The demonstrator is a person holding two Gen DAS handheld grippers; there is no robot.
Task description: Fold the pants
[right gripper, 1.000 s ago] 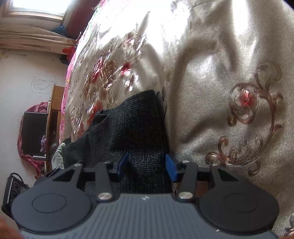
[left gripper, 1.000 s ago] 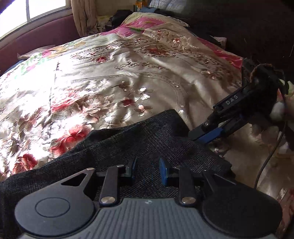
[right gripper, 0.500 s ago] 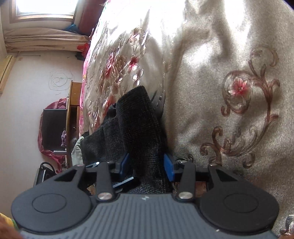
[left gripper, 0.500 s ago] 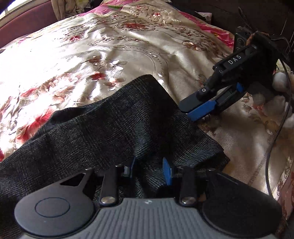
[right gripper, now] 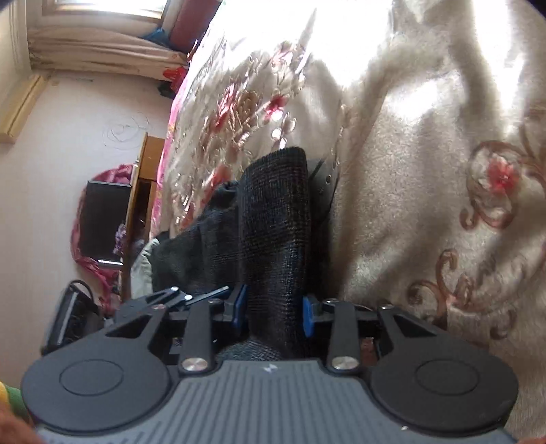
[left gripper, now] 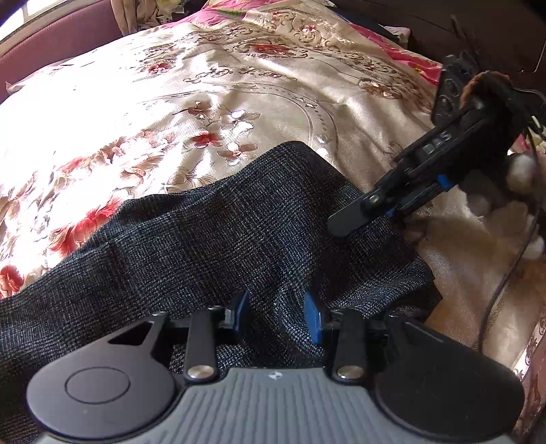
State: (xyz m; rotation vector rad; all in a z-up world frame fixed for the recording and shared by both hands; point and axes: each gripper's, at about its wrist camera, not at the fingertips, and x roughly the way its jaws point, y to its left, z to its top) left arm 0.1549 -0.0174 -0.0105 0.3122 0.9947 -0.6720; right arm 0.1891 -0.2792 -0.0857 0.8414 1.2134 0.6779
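The dark grey checked pants (left gripper: pixel 218 235) lie across the floral bedspread (left gripper: pixel 204 102). My left gripper (left gripper: pixel 277 313) has a fold of the pants bunched between its blue pads and is shut on it. My right gripper (right gripper: pixel 273 309) is shut on another edge of the pants (right gripper: pixel 273 218), which hang away from it as a raised strip. In the left wrist view the right gripper (left gripper: pixel 367 213) comes in from the right, its fingers closed on the pants' right edge.
The bedspread (right gripper: pixel 409 170) covers the whole bed. A dark headboard or sofa (left gripper: pixel 460 27) stands at the far right. In the right wrist view a wooden cabinet (right gripper: pixel 143 191), a black screen (right gripper: pixel 102 218) and a bag stand beside the bed. A cable (left gripper: pixel 505 280) hangs by the right gripper.
Both grippers have lifted and drawn the pants up over the bed. The fabric has bunched further between the left pads, and the right gripper's strip stands higher.
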